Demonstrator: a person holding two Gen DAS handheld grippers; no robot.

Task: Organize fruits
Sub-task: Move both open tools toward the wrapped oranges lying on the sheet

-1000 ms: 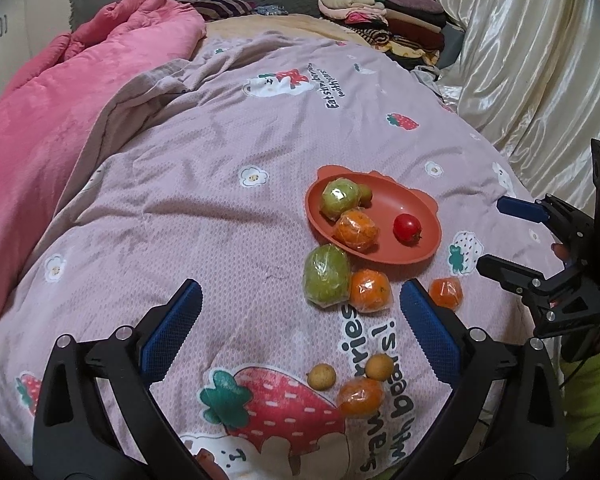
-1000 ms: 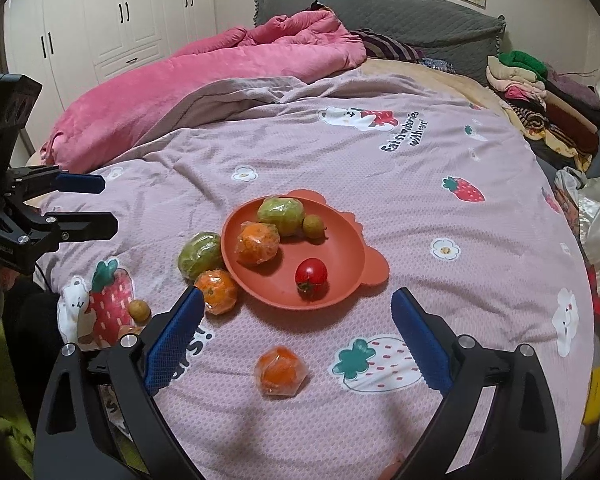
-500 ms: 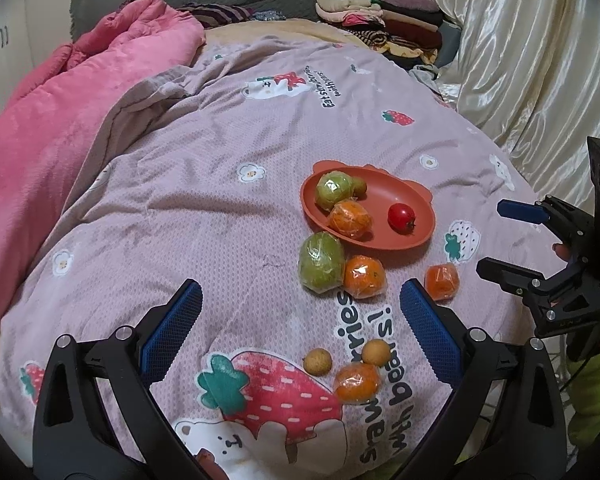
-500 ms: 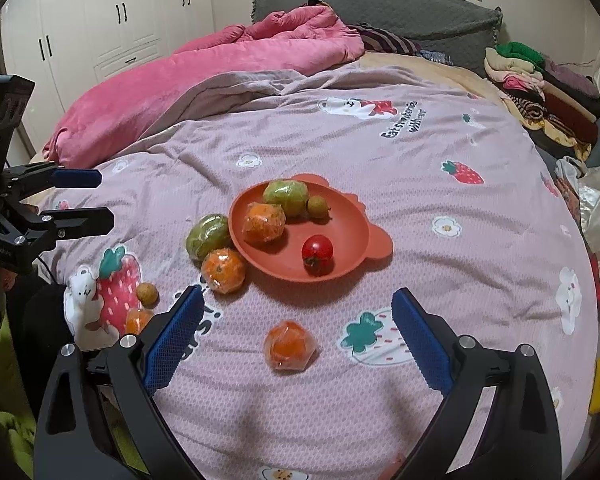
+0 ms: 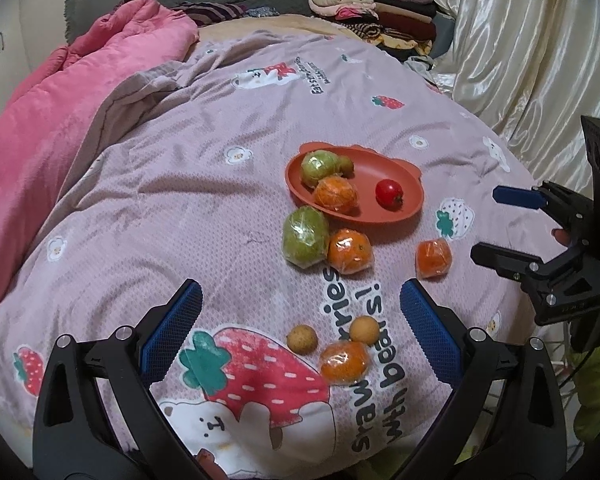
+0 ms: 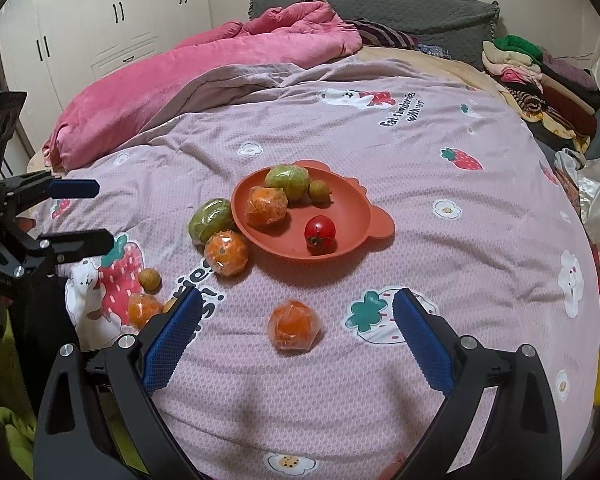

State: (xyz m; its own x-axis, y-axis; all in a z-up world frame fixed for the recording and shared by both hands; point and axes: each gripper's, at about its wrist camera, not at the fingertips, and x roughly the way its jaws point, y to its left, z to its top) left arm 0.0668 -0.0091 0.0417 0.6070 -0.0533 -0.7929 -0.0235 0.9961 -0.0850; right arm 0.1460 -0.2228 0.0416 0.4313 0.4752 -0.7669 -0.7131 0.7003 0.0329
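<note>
Both the left gripper [image 5: 300,312] and the right gripper [image 6: 298,320] are hovering spread wide and gripping nothing. Just ahead, a plastic-wrapped orange [image 6: 294,325] is lying on the pink printed bedspread [image 6: 420,152]. Farther off, the terracotta plate [image 6: 350,216] is holding a red tomato [image 6: 320,231] and wrapped fruits.

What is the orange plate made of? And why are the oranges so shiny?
The orange plate looks like matte silicone or plastic: soft dull surface, molded ear tabs. The lone orange seems wrapped in clear plastic film; crinkles and glints show.
</note>
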